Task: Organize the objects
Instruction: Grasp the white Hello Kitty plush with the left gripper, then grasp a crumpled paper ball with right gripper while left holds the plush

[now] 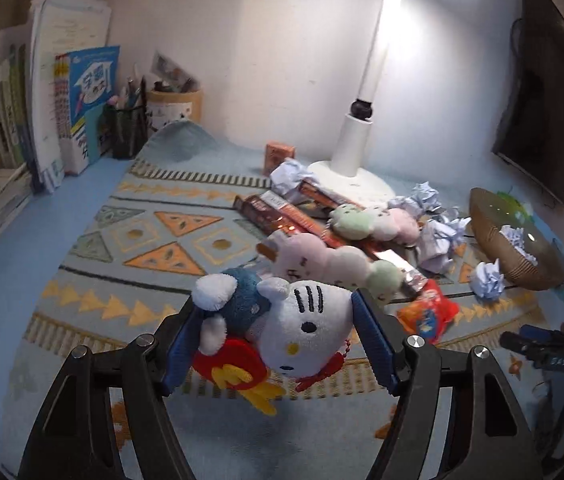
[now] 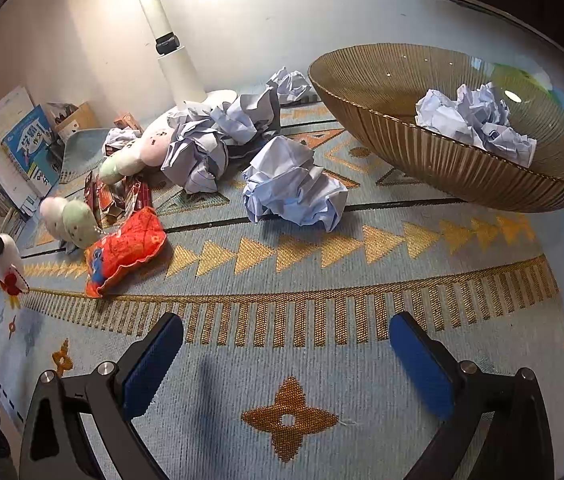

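My left gripper [image 1: 278, 336] is shut on a white cat plush toy [image 1: 301, 328] with a blue hat and red parts, held above the patterned mat [image 1: 154, 240]. My right gripper [image 2: 285, 364] is open and empty, low over the mat [image 2: 321, 280]. Ahead of it lies a crumpled paper ball [image 2: 293, 184], with more crumpled paper [image 2: 210, 140] behind. A brown ribbed bowl [image 2: 421, 148] at the right holds crumpled paper [image 2: 477, 124]. Pastel dumpling plush strings [image 1: 333, 260] [image 2: 70, 220], a red snack bag [image 2: 126, 248] [image 1: 427, 312] and brown snack boxes [image 1: 282, 216] lie on the mat.
A white desk lamp [image 1: 357, 144] stands at the back. Books [image 1: 42, 92] and pen holders [image 1: 130, 128] line the back left wall. A dark monitor [image 1: 549, 92] is at the right. A small orange box [image 1: 278, 158] sits by the lamp base.
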`<state>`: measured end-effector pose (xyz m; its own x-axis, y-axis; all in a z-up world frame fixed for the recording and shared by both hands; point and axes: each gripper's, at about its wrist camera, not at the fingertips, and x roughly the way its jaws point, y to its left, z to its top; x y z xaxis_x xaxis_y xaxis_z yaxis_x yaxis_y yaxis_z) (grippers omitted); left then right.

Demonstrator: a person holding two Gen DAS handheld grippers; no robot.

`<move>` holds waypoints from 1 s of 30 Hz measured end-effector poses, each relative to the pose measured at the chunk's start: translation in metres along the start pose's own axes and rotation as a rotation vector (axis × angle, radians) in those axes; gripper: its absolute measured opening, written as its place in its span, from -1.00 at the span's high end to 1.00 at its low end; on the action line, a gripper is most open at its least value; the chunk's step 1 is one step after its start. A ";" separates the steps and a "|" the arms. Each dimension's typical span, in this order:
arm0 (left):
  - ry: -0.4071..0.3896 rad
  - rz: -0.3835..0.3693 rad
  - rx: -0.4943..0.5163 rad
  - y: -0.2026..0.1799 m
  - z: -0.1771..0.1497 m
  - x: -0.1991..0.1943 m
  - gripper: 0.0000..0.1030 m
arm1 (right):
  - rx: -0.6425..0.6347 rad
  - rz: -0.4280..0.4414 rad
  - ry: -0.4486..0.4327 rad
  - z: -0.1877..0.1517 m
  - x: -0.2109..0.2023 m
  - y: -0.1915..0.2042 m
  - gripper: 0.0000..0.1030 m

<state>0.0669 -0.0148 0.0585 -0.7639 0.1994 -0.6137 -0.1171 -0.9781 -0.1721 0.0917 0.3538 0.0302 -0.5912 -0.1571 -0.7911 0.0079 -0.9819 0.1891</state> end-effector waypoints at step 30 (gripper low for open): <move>-0.032 0.024 -0.086 0.024 -0.017 0.006 -0.43 | 0.187 -0.014 -0.042 0.028 0.014 0.003 -0.11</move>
<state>0.0704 -0.0365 0.0377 -0.7858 0.1724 -0.5939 -0.0442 -0.9735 -0.2242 0.0608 0.3518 0.0366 -0.6232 -0.1356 -0.7702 -0.1478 -0.9467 0.2862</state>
